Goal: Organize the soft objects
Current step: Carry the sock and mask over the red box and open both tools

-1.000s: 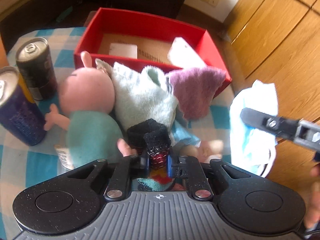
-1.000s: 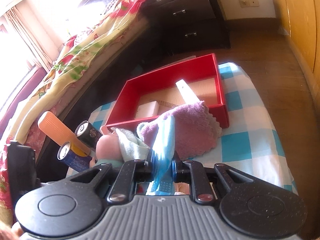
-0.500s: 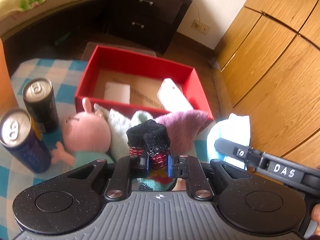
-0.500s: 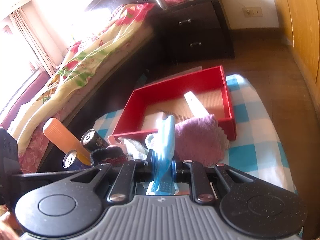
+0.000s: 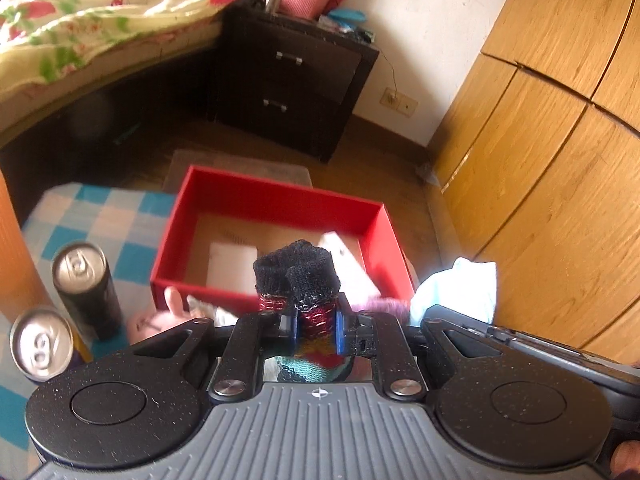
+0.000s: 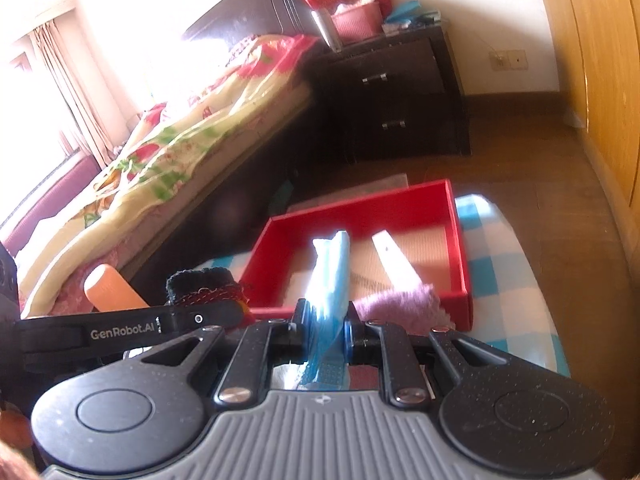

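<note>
My left gripper point(image 5: 317, 328) is shut on a pair of patterned socks with black cuffs point(image 5: 298, 272), held up in front of the red box point(image 5: 276, 200). My right gripper point(image 6: 326, 330) is shut on a light blue cloth point(image 6: 332, 264), also lifted before the red box point(image 6: 458, 240). In the left wrist view the same cloth point(image 5: 460, 288) shows at the right. A purple towel point(image 6: 400, 300) lies against the box's near wall. The pink plush toy point(image 5: 156, 320) is mostly hidden behind my left gripper. Inside the box lie two white items point(image 5: 232, 260).
Two drink cans point(image 5: 86, 284) stand on the blue checked tablecloth point(image 5: 100, 216) at the left, beside an orange object point(image 6: 110, 290). A dark nightstand point(image 5: 292, 80), a bed with a floral cover point(image 6: 168, 140) and wooden wardrobe doors point(image 5: 540, 140) surround the table.
Both grippers have risen and tilted up with their loads. The socks and blue cloth came up off the pile, and the plush toy and towels sank to the bottom of the views.
</note>
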